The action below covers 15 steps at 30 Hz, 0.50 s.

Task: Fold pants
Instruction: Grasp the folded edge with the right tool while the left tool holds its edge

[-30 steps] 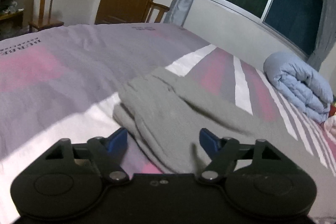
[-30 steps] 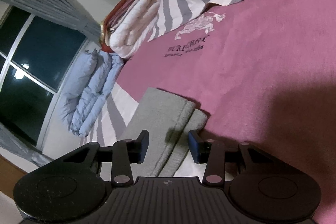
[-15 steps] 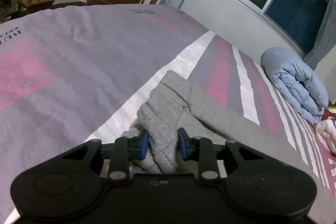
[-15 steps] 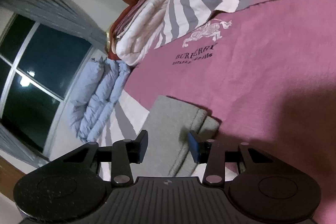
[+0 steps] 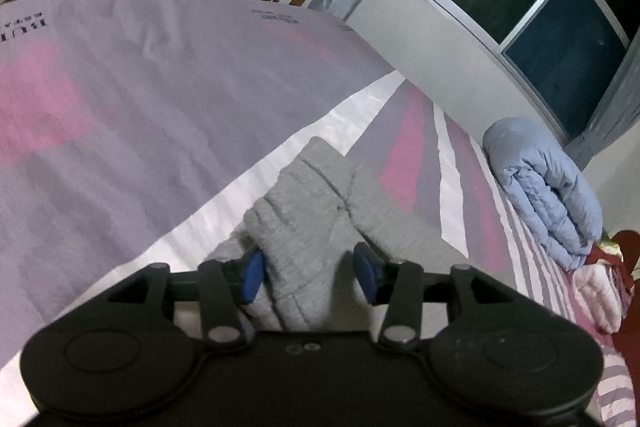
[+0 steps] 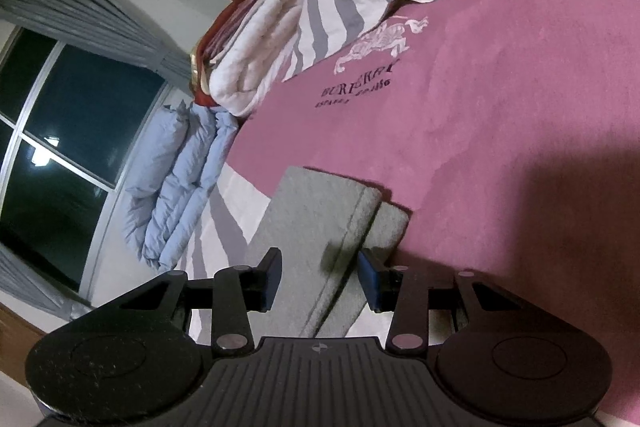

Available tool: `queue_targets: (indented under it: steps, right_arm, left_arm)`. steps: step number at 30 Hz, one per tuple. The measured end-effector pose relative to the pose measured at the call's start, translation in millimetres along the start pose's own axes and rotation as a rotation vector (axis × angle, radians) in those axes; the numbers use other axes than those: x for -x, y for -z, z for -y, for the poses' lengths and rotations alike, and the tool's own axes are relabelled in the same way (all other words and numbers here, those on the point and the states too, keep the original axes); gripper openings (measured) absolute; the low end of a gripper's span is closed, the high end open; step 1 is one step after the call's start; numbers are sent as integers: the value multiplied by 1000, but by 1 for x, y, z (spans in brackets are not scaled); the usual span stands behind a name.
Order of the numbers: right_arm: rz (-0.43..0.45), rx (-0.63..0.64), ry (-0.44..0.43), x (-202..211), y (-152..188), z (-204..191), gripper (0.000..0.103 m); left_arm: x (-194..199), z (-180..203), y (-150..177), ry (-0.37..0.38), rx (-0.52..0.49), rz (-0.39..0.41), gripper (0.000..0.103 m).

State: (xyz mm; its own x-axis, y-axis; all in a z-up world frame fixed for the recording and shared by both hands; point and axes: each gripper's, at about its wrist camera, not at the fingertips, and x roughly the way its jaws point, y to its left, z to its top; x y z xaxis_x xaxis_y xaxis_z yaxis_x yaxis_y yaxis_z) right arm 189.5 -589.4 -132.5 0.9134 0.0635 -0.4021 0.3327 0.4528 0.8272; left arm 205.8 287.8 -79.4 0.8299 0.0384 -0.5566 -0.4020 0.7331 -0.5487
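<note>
- Left gripper (image 5: pixel 309 277) has just been opening; its jaws stand apart around a bunched fold of the grey pants (image 5: pixel 304 223), apparently releasing it onto the bed (image 5: pixel 120 99).
- Right gripper (image 6: pixel 318 279) hovers open astride the pants' flat folded end, probably ready to steady it.

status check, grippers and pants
Left gripper jaws just reopened, bunched grey pants between them, right pad clear. Right gripper open astride folded end. Nothing in the way.
</note>
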Motion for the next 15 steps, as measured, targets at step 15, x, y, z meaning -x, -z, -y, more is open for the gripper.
queue_targets:
  steps: [15]
  right_arm:
    - [-15,-30,19,-17,-6,-1,42]
  left_arm:
    - [-8,1,-7,10,-39,5,13]
